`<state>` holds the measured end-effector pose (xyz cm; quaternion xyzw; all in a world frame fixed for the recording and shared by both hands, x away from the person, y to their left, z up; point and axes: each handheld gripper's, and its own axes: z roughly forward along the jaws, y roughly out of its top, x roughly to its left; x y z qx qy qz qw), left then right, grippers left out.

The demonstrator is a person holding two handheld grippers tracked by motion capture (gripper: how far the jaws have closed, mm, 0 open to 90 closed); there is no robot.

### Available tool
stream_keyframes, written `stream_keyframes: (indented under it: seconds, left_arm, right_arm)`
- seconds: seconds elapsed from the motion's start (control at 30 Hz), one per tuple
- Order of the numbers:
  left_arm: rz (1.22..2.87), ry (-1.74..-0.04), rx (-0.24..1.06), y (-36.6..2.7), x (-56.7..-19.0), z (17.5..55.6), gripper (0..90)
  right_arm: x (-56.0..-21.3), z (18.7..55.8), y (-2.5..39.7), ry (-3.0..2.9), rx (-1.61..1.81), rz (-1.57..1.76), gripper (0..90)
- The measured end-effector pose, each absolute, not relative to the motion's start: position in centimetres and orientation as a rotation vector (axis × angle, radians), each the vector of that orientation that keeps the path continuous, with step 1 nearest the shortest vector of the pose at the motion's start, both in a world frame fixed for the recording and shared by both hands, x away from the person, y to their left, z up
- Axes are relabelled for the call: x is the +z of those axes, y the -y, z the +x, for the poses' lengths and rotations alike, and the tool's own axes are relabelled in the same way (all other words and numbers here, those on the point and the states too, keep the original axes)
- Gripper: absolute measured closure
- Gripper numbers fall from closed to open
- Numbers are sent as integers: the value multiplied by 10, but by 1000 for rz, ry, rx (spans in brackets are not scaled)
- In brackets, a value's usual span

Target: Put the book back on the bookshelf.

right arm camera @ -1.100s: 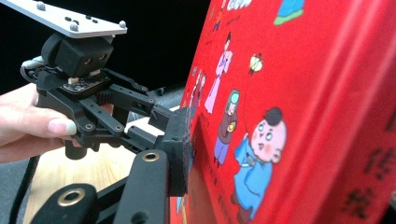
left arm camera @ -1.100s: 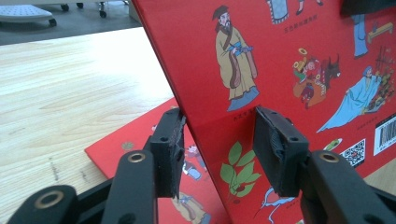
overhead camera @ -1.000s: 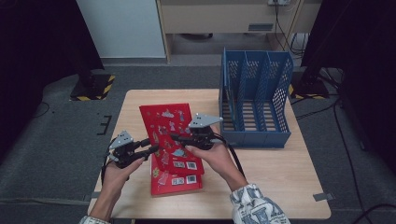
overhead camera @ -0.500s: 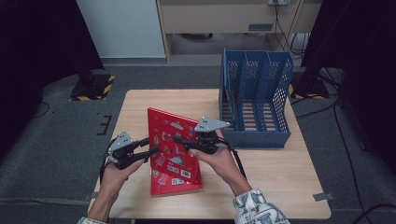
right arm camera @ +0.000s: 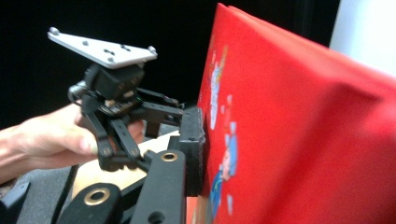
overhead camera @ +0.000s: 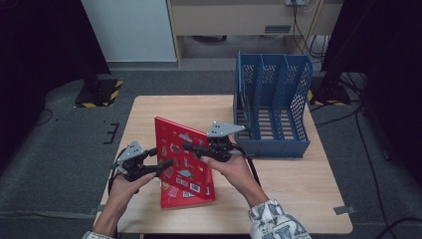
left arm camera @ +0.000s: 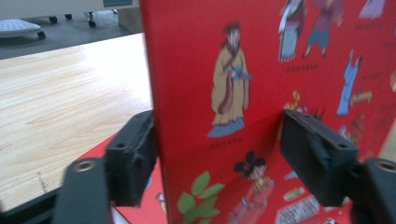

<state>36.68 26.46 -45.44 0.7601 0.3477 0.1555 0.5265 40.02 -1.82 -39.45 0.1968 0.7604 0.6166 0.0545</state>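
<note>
A red picture book (overhead camera: 184, 159) stands tilted on its lower edge on the wooden table (overhead camera: 298, 189), front cover up. My right gripper (overhead camera: 188, 148) is shut on the book's upper right edge; in the right gripper view one jaw presses on the cover (right arm camera: 303, 140) and the other is hidden behind it. My left gripper (overhead camera: 161, 156) is open at the book's left edge. In the left gripper view its jaws (left arm camera: 219, 149) stand wide apart, with the cover (left arm camera: 261, 70) between them and the left pad against the book's edge. That gripper (right arm camera: 180, 114) and its hand also show in the right gripper view.
A blue perforated file rack (overhead camera: 273, 109) with several upright slots stands at the table's back right, close behind my right hand. Bare tabletop (left arm camera: 70, 93) lies left of the book. Dark floor surrounds the table.
The book has swung up from lying nearly flat to a steep tilt, raised by my right gripper. My left gripper has stayed at its left edge.
</note>
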Motion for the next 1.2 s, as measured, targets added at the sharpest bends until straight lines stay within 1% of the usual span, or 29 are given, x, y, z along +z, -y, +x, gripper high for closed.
stream_keyframes:
  seconds: [0.07, 0.17, 0.27, 0.4, 0.57, 0.67, 0.8, 0.97, 1.03, 1.13, 1.2]
  left_arm:
    - [1825, -843, 379, -265, -457, 370, 218]
    - [1805, -846, 361, -266, -461, 376, 206]
    - [1797, -843, 350, -267, -462, 378, 232]
    - [1795, -849, 358, -265, -461, 377, 254]
    - [1791, -873, 370, -266, -460, 372, 286]
    - [1800, -880, 385, -266, -459, 367, 301]
    - [1816, -884, 405, -264, -459, 362, 307]
    - [1824, -893, 427, -262, -458, 357, 323]
    - [1826, -894, 428, -261, -458, 357, 325]
    - [1823, -896, 425, -260, -458, 357, 329]
    - [1821, -900, 421, -260, -458, 357, 329]
  right_arm:
    - [-390, 402, 15, -2321, 1867, 571, 785]
    - [-383, 404, 10, -2325, 1824, 497, 795]
    - [-382, 407, 10, -2343, 1825, 496, 793]
    - [-384, 407, 14, -2306, 1832, 513, 756]
    - [-381, 400, 13, -2261, 1864, 533, 637]
    - [-380, 398, 12, -2242, 1864, 538, 598]
    - [-379, 397, 12, -2236, 1847, 568, 494]
    - [-379, 399, 13, -2241, 1872, 576, 433]
    - [-378, 400, 14, -2237, 1900, 573, 443]
    - [-377, 399, 15, -2238, 1921, 551, 543]
    - [-377, 398, 14, -2249, 1919, 534, 589]
